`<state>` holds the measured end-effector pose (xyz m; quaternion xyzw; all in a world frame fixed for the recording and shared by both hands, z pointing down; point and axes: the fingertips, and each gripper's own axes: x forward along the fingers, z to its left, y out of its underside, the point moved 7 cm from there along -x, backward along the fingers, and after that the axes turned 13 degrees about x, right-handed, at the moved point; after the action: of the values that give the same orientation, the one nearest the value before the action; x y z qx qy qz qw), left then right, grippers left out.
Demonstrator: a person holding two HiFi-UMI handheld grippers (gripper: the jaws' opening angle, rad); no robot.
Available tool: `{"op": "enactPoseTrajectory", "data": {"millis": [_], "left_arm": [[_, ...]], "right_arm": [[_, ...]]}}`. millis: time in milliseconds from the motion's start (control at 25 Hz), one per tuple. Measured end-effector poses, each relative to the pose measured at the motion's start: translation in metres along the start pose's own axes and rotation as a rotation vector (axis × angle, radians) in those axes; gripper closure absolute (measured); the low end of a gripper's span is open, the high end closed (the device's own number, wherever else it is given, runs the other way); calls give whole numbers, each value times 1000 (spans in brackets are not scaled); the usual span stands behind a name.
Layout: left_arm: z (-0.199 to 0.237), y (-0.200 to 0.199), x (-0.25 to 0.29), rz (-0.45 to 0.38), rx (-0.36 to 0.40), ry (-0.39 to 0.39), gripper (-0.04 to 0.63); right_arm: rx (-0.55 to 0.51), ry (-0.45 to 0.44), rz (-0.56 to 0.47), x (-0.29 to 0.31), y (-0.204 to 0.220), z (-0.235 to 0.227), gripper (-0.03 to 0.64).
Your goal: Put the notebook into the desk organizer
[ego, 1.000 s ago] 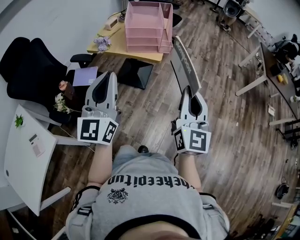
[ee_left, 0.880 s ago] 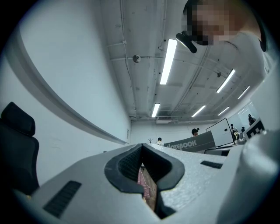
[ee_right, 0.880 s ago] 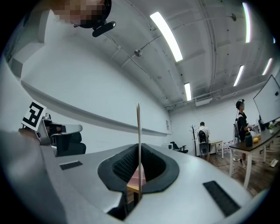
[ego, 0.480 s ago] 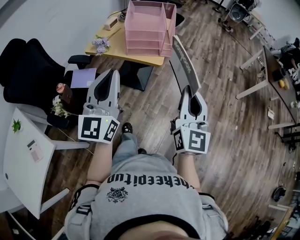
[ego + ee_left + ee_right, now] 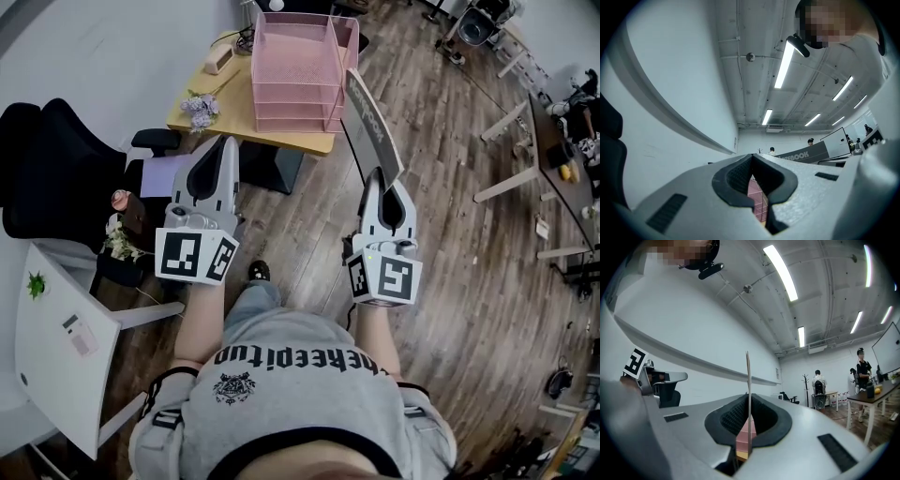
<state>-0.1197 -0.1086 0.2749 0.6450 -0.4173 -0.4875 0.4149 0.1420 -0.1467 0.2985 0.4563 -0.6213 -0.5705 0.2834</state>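
Closer now: the pink stacked-tray desk organizer (image 5: 295, 66) on its light wooden desk (image 5: 230, 105) has drawn nearer. Clenched on the thin grey notebook (image 5: 372, 127) is the right gripper (image 5: 379, 178), edge-up and short of the organizer, so filing is still ahead. Closed and empty, the left gripper (image 5: 222, 145) rides over brown plank office floor (image 5: 450, 281).

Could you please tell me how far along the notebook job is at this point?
Done: the notebook is picked up, clamped edge-on in the right gripper. In hand: it is held in the air, short of the desk. Remaining: slide it into the pink desk organizer and let go.
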Motion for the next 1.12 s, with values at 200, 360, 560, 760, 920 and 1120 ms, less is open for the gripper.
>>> {"op": "enactPoseTrajectory", "data": {"millis": [200,360,560,760,920,1120], "left_arm": [[28,12,27,-4,-1,15,592],[49,23,47,-3,-8,32,592],[71,35,69,-8,-16,54,592],[90,47,87,-9,-23,70,592],[103,55,98,-8,-32,80,592],[117,67,105,3,-38,88,592]], "right_arm": [[-1,14,-3,36,8,8,607],[-4,28,-4,62,15,15,607],[-28,45,0,89,22,22,607],[-87,48,21,112,32,29,607],[-174,38,59,126,42,37,607],[-326,-23,63,139,55,52,607]]}}
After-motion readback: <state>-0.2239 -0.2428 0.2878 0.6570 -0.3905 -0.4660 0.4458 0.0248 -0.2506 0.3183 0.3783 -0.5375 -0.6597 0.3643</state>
